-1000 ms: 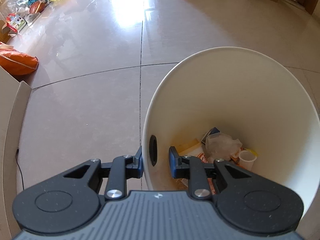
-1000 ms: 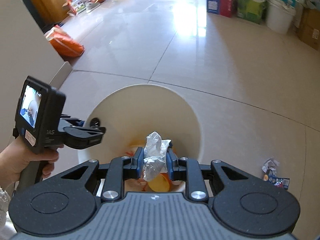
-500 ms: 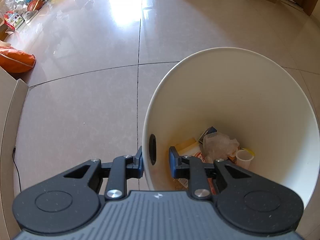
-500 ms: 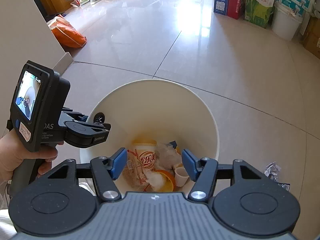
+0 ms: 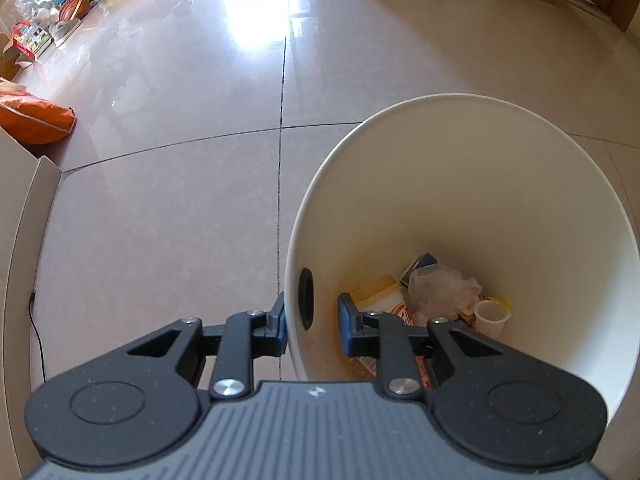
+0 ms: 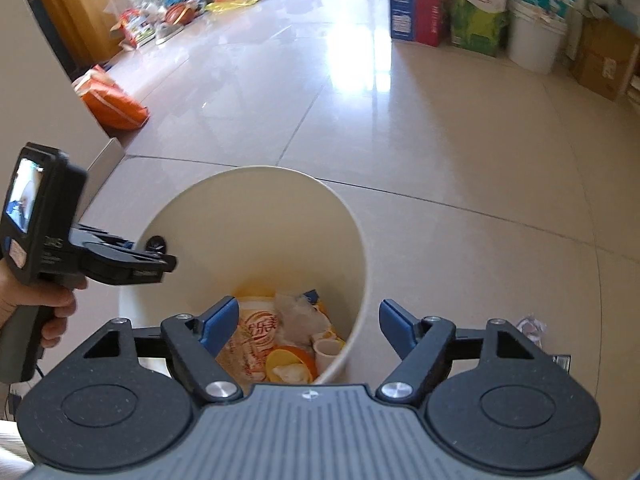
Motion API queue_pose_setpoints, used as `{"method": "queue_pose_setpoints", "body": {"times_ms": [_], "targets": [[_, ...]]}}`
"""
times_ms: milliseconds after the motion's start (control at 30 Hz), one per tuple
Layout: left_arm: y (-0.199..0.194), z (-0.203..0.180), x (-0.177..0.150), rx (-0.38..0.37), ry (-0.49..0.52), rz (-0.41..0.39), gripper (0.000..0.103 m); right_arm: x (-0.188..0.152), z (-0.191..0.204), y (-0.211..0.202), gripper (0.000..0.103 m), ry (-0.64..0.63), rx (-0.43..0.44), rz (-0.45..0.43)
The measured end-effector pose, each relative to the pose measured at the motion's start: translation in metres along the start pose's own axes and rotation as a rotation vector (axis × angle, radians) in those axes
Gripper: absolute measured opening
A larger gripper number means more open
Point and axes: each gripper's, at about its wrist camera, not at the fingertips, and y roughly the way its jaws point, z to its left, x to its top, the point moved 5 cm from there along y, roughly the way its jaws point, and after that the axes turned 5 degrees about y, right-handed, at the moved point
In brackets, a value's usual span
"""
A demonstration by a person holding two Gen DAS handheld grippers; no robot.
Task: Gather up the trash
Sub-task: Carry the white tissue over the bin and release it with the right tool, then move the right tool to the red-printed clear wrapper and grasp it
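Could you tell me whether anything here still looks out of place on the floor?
Yes: a crumpled wrapper lies on the tiles to the right of the white bin, outside it, while the other trash is inside. The right gripper hangs open and empty above the bin; the left gripper clamps the rim.

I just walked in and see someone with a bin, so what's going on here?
A person is collecting trash with two handheld tongs. The left tongs are clamped on the rim of the white bin. The right tongs hang open and empty above it. A crumpled wrapper lies on the floor beside the bin.
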Motion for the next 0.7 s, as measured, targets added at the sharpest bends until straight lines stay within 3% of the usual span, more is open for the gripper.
{"method": "queue_pose_setpoints", "body": {"times_ms": [333,533,700], "targets": [[0.002,-0.005,0.000,0.024,0.016,0.004,0.022,-0.033,-0.065,0.007,0.083,0.094,-0.069,0.018],[0.003,-0.004,0.000,0.022,0.010,0.005,0.022,-0.052,-0.130,0.017,0.084,0.189,-0.154,0.034],[0.002,-0.002,0.000,0.017,0.007,0.004,0.022,-0.076,-0.196,0.036,0.084,0.351,-0.192,0.047]]}}
